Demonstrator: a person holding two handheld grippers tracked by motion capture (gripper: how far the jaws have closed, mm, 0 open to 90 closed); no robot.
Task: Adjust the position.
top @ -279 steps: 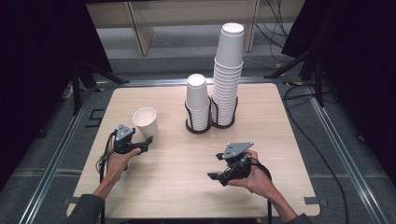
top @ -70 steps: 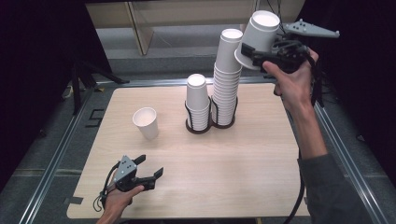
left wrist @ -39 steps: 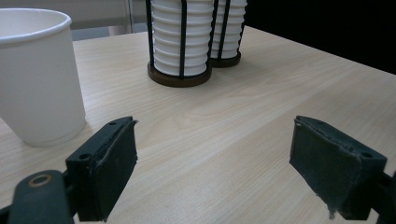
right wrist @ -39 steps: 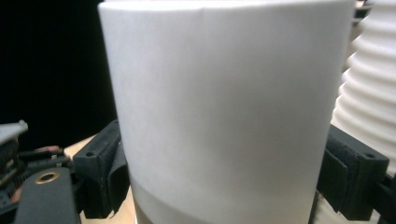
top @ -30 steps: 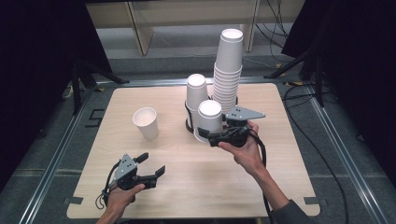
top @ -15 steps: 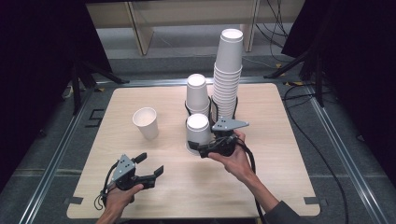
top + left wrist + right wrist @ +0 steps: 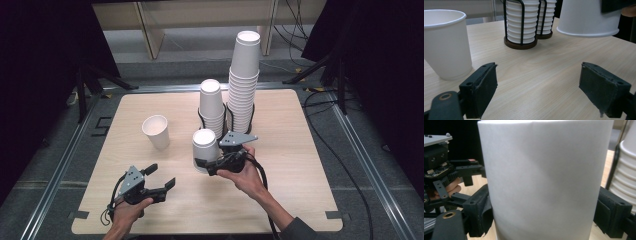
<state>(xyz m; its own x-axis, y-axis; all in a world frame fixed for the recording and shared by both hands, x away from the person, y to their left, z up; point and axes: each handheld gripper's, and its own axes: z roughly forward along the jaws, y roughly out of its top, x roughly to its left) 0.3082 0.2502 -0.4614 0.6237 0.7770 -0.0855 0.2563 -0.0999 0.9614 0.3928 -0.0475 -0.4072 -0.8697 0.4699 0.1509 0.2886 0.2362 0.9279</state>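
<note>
Two black jaws are held wide apart over the wooden table [image 7: 544, 75], with nothing between them. A white cup [image 7: 445, 42] stands upright at the left. Two cup stacks [image 7: 521, 22] in wire racks stand behind. Another cup [image 7: 589, 17], upside down, is held above the table at the right.

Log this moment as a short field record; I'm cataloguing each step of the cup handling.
held item: upside-down paper cup, rim just above the table
right tongs: clamped on the cup's sides
left tongs: open, nothing between them, low over the near left of the table
upright cup: stands alone, mouth up, left of the stacks
short cup stack: in a black wire holder
tall cup stack: in the holder beside it
</note>
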